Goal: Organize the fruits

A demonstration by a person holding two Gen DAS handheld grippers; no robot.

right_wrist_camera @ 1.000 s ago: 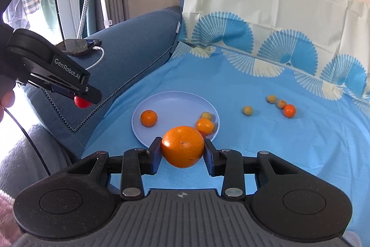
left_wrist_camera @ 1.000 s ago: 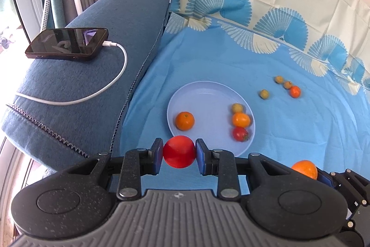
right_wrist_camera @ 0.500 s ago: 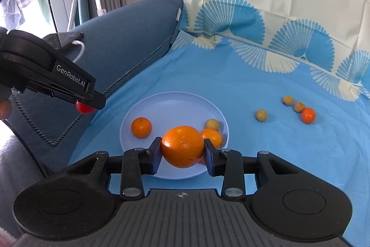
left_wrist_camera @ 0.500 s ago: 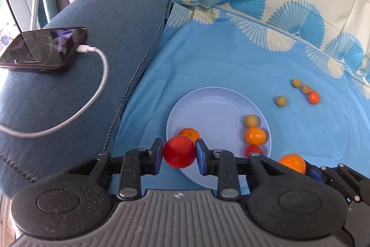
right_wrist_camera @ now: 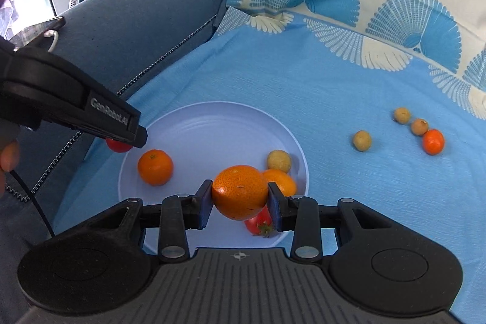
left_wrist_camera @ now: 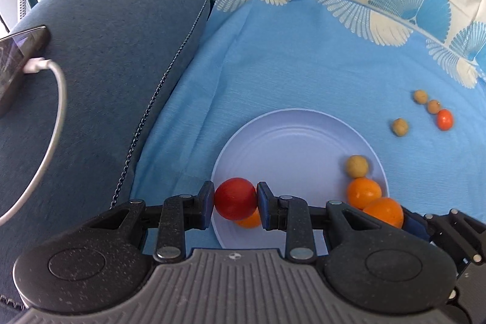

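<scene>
the left gripper (left_wrist_camera: pixel 235 204) clamps a smooth, glossy red tomato (left_wrist_camera: pixel 234 198) over the near left rim of the round, pale blue plate (left_wrist_camera: pixel 291 141). the right gripper (right_wrist_camera: pixel 240 198) pinches a dimpled orange (right_wrist_camera: pixel 240 192) above the plate's near side, hiding part of a stemmed tomato (right_wrist_camera: pixel 258 223). four small round fruits (right_wrist_camera: pixel 361 140) lie on the blue cloth (right_wrist_camera: pixel 303 75). a phone (left_wrist_camera: pixel 15 59) with a white cable rests on the woven sofa arm (left_wrist_camera: pixel 121 35).

The left tool (left_wrist_camera: pixel 235 204) is clamped on a red fruit (left_wrist_camera: pixel 235 198) over the plate's (left_wrist_camera: pixel 291 141) left rim. The right tool (right_wrist_camera: pixel 240 196) grips an orange (right_wrist_camera: pixel 240 192) above the plate's near edge. A fingertip (right_wrist_camera: pixel 8 155), probably the left hand's, shows at the frame's side.
</scene>
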